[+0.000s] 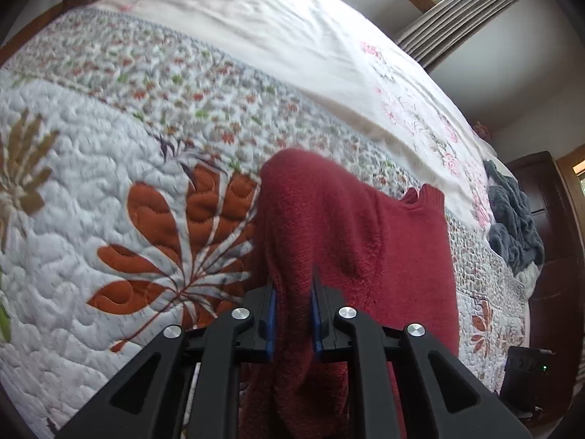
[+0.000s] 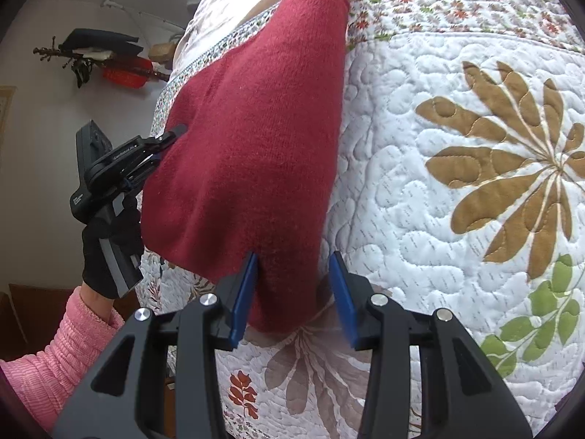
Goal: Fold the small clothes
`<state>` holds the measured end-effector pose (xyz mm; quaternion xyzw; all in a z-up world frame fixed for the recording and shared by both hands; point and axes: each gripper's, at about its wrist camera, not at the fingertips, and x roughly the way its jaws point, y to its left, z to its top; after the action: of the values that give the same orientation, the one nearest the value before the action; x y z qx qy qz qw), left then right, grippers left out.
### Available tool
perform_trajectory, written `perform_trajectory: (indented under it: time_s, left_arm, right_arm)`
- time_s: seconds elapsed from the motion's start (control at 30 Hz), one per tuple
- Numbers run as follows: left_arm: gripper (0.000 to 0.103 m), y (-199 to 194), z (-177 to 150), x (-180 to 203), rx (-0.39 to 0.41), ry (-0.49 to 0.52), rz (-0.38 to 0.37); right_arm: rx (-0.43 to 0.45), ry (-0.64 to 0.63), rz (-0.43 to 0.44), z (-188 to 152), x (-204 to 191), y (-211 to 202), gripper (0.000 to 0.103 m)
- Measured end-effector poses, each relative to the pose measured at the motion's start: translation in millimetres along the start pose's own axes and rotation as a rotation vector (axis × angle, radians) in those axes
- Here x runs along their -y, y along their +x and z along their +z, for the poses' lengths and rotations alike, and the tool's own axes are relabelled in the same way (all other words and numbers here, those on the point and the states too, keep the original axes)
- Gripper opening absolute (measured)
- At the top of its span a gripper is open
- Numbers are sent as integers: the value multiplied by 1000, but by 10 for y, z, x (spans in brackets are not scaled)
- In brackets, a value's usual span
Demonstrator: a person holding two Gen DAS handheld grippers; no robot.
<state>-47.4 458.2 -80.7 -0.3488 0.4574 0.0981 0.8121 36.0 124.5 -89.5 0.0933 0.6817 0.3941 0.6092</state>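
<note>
Sweater (image 2: 256,139) count is one, red, draped over the bed's (image 2: 457,219) quilted edge, lower part cut off. Left tongs (image 1: 294,314) pinch it; right tongs (image 2: 292,292) gape wide around its corner.

Sweater (image 1: 358,234) deep red knit. Quilt (image 1: 91,183) white, rust, tan and green leaf prints. Blanket (image 1: 512,219) grey-blue. Sleeve (image 2: 62,358) pink.

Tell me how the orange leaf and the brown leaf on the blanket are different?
The orange leaf is rusty orange; the brown leaf is tan. The orange leaf lies right beside the red sweater, which covers its edge, while the brown leaf sits apart from the sweater with white quilt between them. Both are big, spiky, stitched shapes on the same quilt.
</note>
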Motion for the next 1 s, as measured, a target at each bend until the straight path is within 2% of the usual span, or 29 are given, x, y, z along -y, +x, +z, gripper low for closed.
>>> perform_trajectory:
  time_s: [0.17,0.27,0.4,0.6,0.73,0.8,0.83,0.93,1.0]
  left_arm:
    - [20,-160,-14,6,-7,-12,2]
    - [22,-437,-147,51,-1,20,7]
    - [37,-705,-417,94,-38,37,-2]
    - [38,-632,-785,103,-125,33,-16]
    - [33,-461,-860,-19,-134,-20,-18]
    - [17,-406,-859,-46,-138,-39,-19]
    - [13,-382,-850,-41,-138,-42,-22]
    - [9,-394,-836,32,-134,-4,3]
    - [9,-452,-823,74,-123,19,8]
  right_arm:
    - [-7,3,6,23,-29,53,41]
    - [-5,-11,7,22,-87,45,50]
    - [-15,-12,24,3,-37,67,53]
    - [-31,-1,-21,-10,-48,233,54]
    - [-36,-49,-135,2,-161,336,54]
    - [-35,-75,-170,13,-228,358,49]
    - [-37,-84,-172,17,-252,365,41]
    - [-31,-113,-192,12,-352,364,26]
    - [-17,-158,-228,0,-464,327,22]
